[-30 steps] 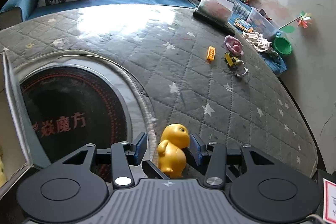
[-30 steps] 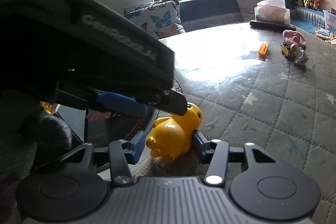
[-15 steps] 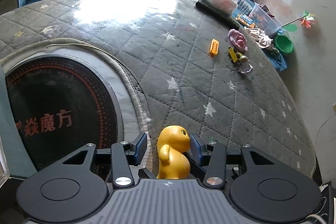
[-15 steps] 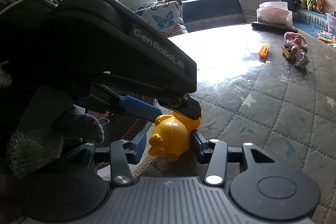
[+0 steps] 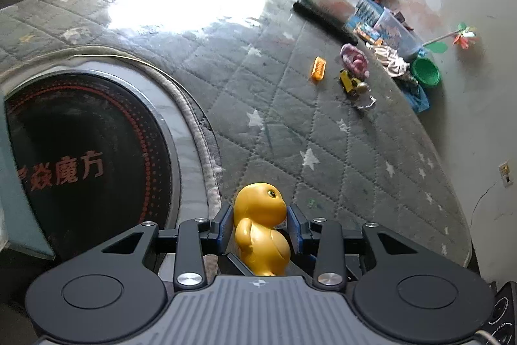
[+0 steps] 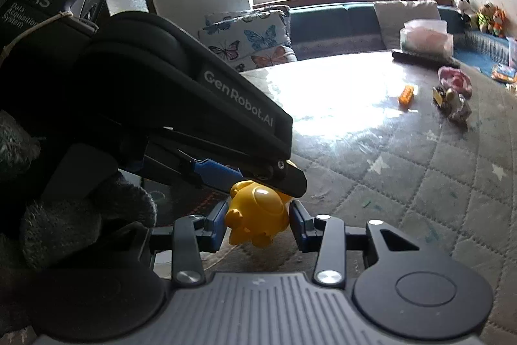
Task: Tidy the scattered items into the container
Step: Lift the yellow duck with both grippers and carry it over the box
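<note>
Toys first, in the left wrist view: the left tool squeezes a yellow duck toy between its two blue pads, which press on the duck's sides. The duck stands upright above the grey star mat. At 10 o'clock lies a black round disc. At 1 o'clock, far off, lie an orange block, a yellow truck and a pink toy.

In the right wrist view, the right tool has its pads close beside the same duck; I cannot tell if they touch it. The left tool's black body reaches in from 10 o'clock onto the duck.
</note>
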Motion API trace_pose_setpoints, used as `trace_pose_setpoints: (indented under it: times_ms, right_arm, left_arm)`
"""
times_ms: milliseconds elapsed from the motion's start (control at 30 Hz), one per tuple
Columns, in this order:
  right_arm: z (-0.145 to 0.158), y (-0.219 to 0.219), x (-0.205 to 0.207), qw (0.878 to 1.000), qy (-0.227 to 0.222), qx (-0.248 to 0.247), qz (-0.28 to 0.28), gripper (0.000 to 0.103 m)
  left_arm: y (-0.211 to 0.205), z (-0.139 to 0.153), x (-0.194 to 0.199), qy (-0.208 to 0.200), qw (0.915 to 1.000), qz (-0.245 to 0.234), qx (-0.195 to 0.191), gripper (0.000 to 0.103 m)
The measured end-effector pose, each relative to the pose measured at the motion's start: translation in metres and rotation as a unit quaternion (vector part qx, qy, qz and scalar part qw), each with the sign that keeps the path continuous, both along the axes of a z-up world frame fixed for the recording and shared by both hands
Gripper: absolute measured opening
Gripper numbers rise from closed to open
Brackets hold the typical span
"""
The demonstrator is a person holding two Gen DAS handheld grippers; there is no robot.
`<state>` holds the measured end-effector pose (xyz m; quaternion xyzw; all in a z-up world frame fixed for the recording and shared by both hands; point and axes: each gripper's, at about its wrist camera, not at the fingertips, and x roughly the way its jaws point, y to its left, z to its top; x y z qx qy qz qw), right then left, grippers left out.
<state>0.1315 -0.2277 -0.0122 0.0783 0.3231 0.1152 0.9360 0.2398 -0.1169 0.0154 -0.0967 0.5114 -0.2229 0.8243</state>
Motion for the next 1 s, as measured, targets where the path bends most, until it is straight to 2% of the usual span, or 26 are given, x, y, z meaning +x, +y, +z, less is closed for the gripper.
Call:
trace_pose_setpoints:
  times_ms: [233, 400, 667, 1000]
  right_arm:
    - [0.020, 0.022, -0.013, 0.999, -0.022, -0.004, 0.039, 0.041]
    - [0.038, 0.051, -0.014, 0.995, -0.045, -0.007, 0.085, 0.041]
    - [0.052, 0.123, 0.002, 0.983, -0.064, -0.002, 0.173, 0.041]
    - [0.042, 0.206, 0.026, 0.967, -0.044, -0.008, 0.250, 0.041]
  left_arm:
    - [0.033, 0.022, -0.027, -0.028, 0.9985, 0.046, -0.007, 0.039]
    - [0.072, 0.042, -0.040, -0.052, 0.9945, 0.091, -0.009, 0.039]
    - [0.154, 0.060, -0.050, -0.071, 0.9820, 0.175, 0.002, 0.039]
    - [0.243, 0.051, -0.052, -0.055, 0.9658, 0.254, 0.002, 0.039]
